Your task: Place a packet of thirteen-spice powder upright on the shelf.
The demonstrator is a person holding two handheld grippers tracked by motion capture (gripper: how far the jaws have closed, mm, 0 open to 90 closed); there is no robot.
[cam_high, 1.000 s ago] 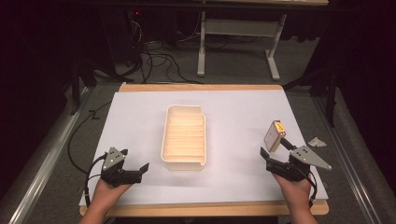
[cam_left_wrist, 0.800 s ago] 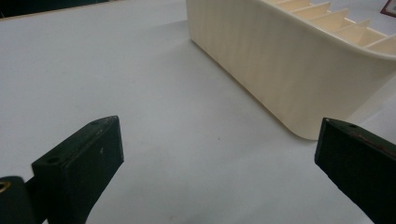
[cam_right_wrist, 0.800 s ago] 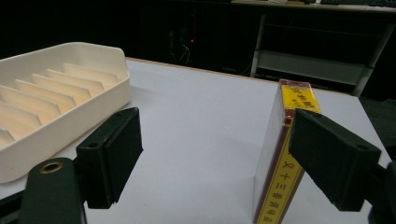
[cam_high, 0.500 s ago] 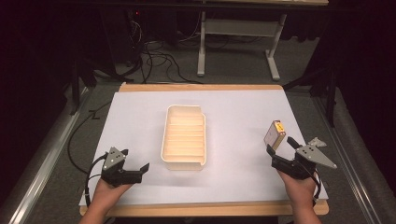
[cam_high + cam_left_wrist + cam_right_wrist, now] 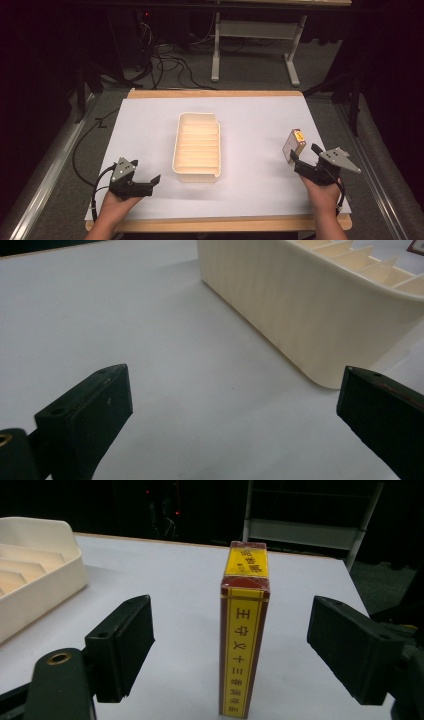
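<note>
A: Landmark is the cream tray (image 5: 196,148). Moulded plastic, rounded corners, one far corner notched; shallow ribs cross the inside from side to side. It sits mid-way on the white surface (image 5: 250,115), which is matte and smooth with a wooden edge showing at front and back.

B: And the box?

A: Small box (image 5: 293,144), well to the right of the tray, standing upright on its end. Glossy wrap, dark red edges, yellow face with printed characters in a column. I cannot read them. In the right gripper view its base is cut off by the frame edge.

B: Right gripper?

A: Right gripper (image 5: 303,158) sits just on the near side of the box, farther right of the tray. Its fingers (image 5: 121,645) are flat black blocks, spread wide, one on each side of the box with a clear gap both ways. Nothing grasped. A grey three-cornered plate rides on top.

B: Left one?

A: Left gripper (image 5: 152,181) lies near the tray's front left corner, on the near side. Fingers (image 5: 90,415) released, wide apart, bare surface between them. In the left gripper view the tray wall rises ahead, faintly ridged; its far end runs out of frame.

B: Beyond the surface?

A: Dark. Cables (image 5: 165,60) on grey floor and pale metal legs (image 5: 216,45); the rest is hard to make out.
</note>
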